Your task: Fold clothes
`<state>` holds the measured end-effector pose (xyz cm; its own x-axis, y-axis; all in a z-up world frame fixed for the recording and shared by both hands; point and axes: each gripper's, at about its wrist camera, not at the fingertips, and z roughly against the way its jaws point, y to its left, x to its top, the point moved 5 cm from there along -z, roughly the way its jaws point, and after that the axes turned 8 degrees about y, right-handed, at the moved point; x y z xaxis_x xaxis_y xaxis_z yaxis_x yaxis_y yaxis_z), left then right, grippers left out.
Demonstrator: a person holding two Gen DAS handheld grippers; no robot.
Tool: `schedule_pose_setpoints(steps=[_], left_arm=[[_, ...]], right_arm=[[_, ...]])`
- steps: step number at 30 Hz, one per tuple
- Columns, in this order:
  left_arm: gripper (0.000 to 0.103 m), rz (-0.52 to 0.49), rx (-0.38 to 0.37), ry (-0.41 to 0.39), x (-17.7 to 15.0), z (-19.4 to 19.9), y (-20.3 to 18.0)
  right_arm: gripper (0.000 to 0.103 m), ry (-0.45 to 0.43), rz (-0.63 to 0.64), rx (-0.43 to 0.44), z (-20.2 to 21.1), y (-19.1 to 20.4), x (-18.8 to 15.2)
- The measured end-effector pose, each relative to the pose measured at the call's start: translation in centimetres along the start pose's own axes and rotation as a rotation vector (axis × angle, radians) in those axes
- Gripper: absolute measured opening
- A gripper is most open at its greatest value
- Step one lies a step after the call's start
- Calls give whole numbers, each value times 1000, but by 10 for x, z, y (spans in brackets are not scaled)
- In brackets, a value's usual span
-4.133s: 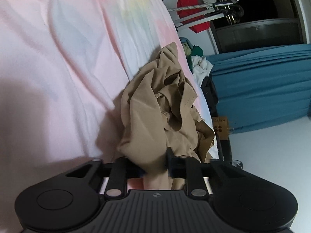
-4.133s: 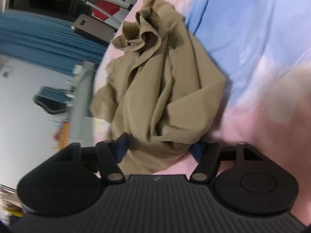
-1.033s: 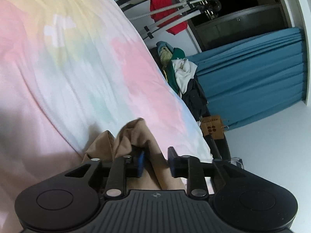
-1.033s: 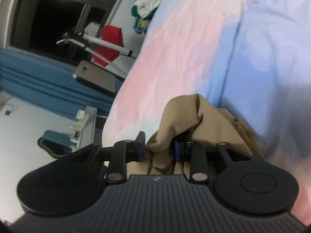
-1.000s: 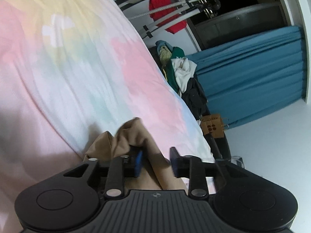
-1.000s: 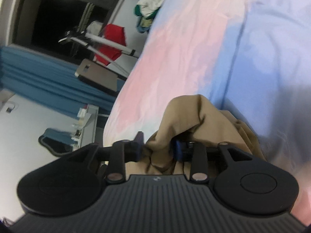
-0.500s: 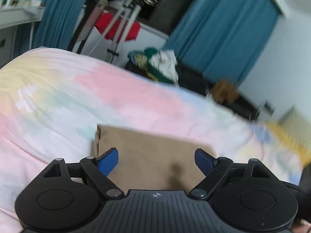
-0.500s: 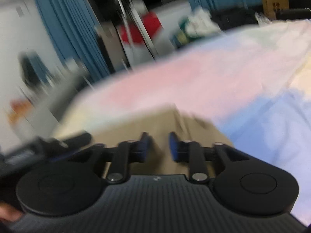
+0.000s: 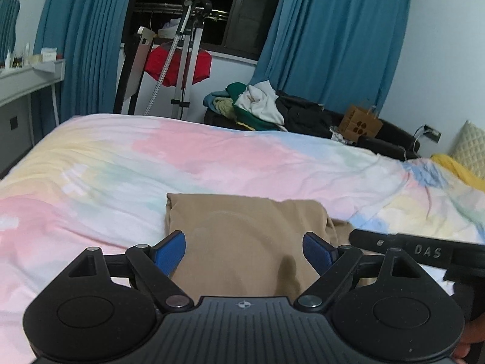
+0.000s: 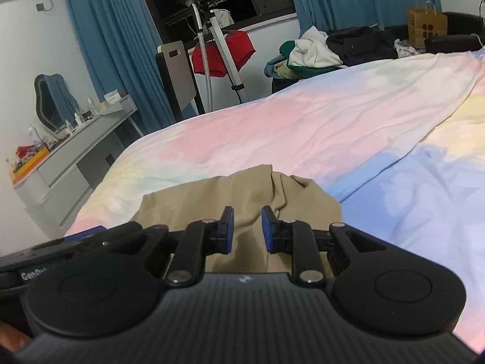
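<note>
Pastel bedspread [image 9: 212, 157] filled both views, blue curtains [image 9: 333, 45] at 12 o'clock. Tan garment [image 9: 242, 236] lay flat on bedspread, near edge hidden behind both gripper bodies. Left gripper [image 9: 244, 250] hovered above it, fingers wide apart, empty. Right gripper [image 10: 245, 229] had fingers narrowly parted, nothing between. Only left view showed right gripper's side at 3 o'clock. Only right view showed dresser [image 10: 75, 151] at 9 o'clock and bunched fold at garment's 12 o'clock edge.
</note>
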<state>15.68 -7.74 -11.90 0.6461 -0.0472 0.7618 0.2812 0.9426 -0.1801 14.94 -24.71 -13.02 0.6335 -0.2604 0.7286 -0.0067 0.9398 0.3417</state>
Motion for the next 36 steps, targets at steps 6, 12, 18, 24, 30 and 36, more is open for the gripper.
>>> schedule_pose_setpoints(steps=[6, 12, 18, 24, 30, 36], left_arm=[[86, 17, 54, 47, -7, -16, 7], [87, 83, 49, 112, -14, -26, 22], [86, 161, 15, 137, -18, -21, 32], [89, 379, -131, 118, -22, 10, 44], [96, 654, -323, 118, -34, 21, 66], [99, 803, -461, 161, -44, 6, 70]], right_arm=[[23, 52, 40, -40, -19, 0, -14], [23, 66, 3, -18, -21, -6, -19], [23, 75, -15, -20, -20, -5, -19], [23, 78, 23, -67, -15, 1, -17], [24, 45, 41, -60, 1, 10, -13], [24, 12, -61, -21, 23, -1, -8]])
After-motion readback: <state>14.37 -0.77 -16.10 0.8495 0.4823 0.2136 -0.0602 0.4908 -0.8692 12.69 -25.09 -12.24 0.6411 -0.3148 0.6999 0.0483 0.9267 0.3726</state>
